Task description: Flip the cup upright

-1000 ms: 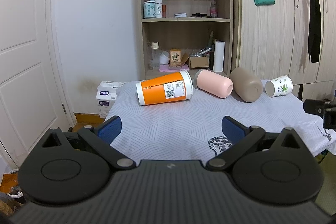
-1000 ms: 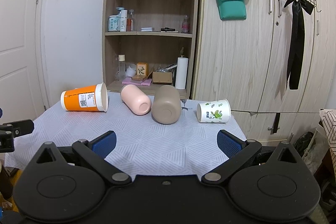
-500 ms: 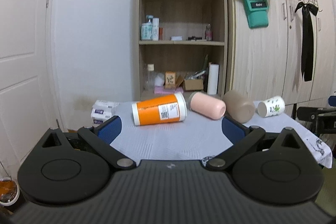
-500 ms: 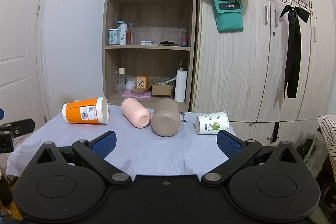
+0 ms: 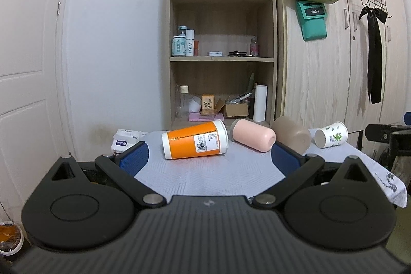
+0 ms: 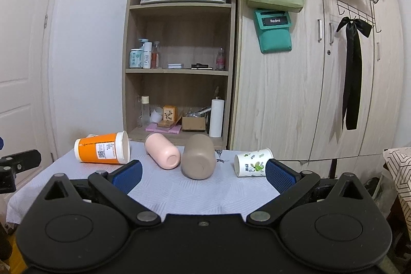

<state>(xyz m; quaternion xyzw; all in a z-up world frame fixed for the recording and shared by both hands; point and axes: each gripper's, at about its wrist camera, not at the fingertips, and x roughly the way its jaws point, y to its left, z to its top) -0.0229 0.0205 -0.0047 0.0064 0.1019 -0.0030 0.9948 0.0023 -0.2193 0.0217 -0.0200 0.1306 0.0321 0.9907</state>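
Several cups lie on their sides in a row on the table's far half: an orange cup (image 5: pixel 194 143) (image 6: pixel 102 151) with a white rim and label, a pink cup (image 5: pixel 253 138) (image 6: pixel 162 154), a taupe cup (image 5: pixel 291 134) (image 6: pixel 198 156) and a small white paper cup (image 5: pixel 332 138) (image 6: pixel 252 162) with green print. My left gripper (image 5: pixel 208 160) is open and empty, short of the orange cup. My right gripper (image 6: pixel 203 173) is open and empty, short of the taupe cup. Each gripper's tip shows at the edge of the other's view.
The table (image 6: pixel 200 190) has a white patterned cloth. Behind it stand an open wooden shelf (image 6: pixel 179 73) with bottles and boxes and a wooden wardrobe (image 6: pixel 308 84). A white door (image 5: pixel 28 84) is on the left. White boxes (image 5: pixel 123 139) sit off the table's far left corner.
Both grippers have dropped lower and tilted up toward the room, so the table and cups sit lower in both views. The cups have not moved. Both stay open.
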